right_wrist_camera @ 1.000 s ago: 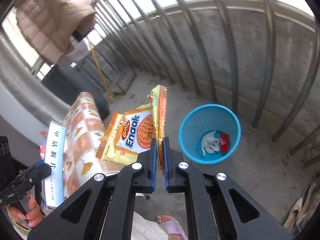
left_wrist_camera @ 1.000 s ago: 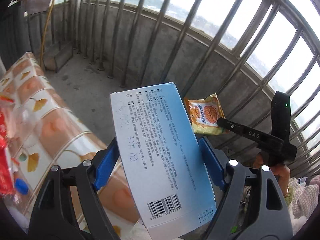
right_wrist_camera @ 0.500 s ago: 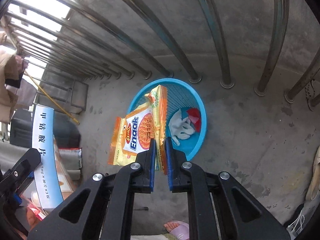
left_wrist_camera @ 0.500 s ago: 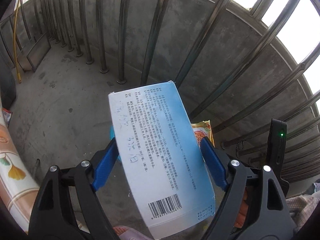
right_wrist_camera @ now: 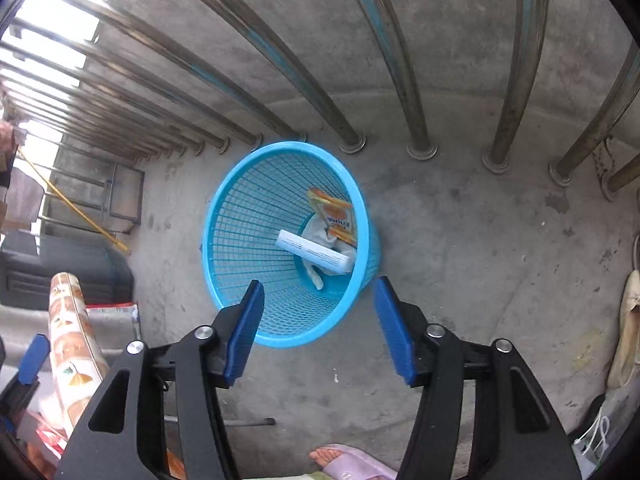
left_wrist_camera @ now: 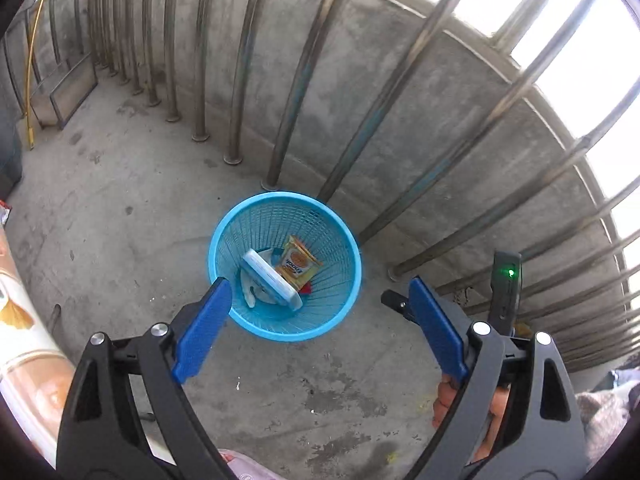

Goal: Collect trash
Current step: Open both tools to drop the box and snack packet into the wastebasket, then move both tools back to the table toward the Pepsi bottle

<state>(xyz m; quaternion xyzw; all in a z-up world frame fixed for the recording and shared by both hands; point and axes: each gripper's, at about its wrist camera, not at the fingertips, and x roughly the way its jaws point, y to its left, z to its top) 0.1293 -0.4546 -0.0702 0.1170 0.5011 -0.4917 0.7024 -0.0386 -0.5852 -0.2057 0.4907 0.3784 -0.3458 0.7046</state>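
Note:
A blue mesh waste basket [left_wrist_camera: 344, 288] stands on the concrete floor by the railing; it also shows in the right wrist view [right_wrist_camera: 240, 248]. Inside it lie a blue-white medicine box [left_wrist_camera: 272, 280] [right_wrist_camera: 312, 251], an orange snack packet [left_wrist_camera: 298, 266] [right_wrist_camera: 338, 218] and white crumpled trash [left_wrist_camera: 250, 292]. My left gripper [left_wrist_camera: 320, 304] is open and empty above the basket. My right gripper [right_wrist_camera: 318, 304] is open and empty above the basket's near rim. The right gripper's tip [left_wrist_camera: 396, 302] shows in the left wrist view.
Steel railing bars [left_wrist_camera: 304, 68] and a low concrete wall stand behind the basket. A table with a patterned cloth [left_wrist_camera: 24, 332] [right_wrist_camera: 72, 336] is at the left. A foot in a pink slipper [right_wrist_camera: 344, 460] is below. Shoes [right_wrist_camera: 628, 328] lie at the right.
Both grippers opened over the basket. The medicine box fell from the left gripper and the snack packet from the right; both now lie in the basket.

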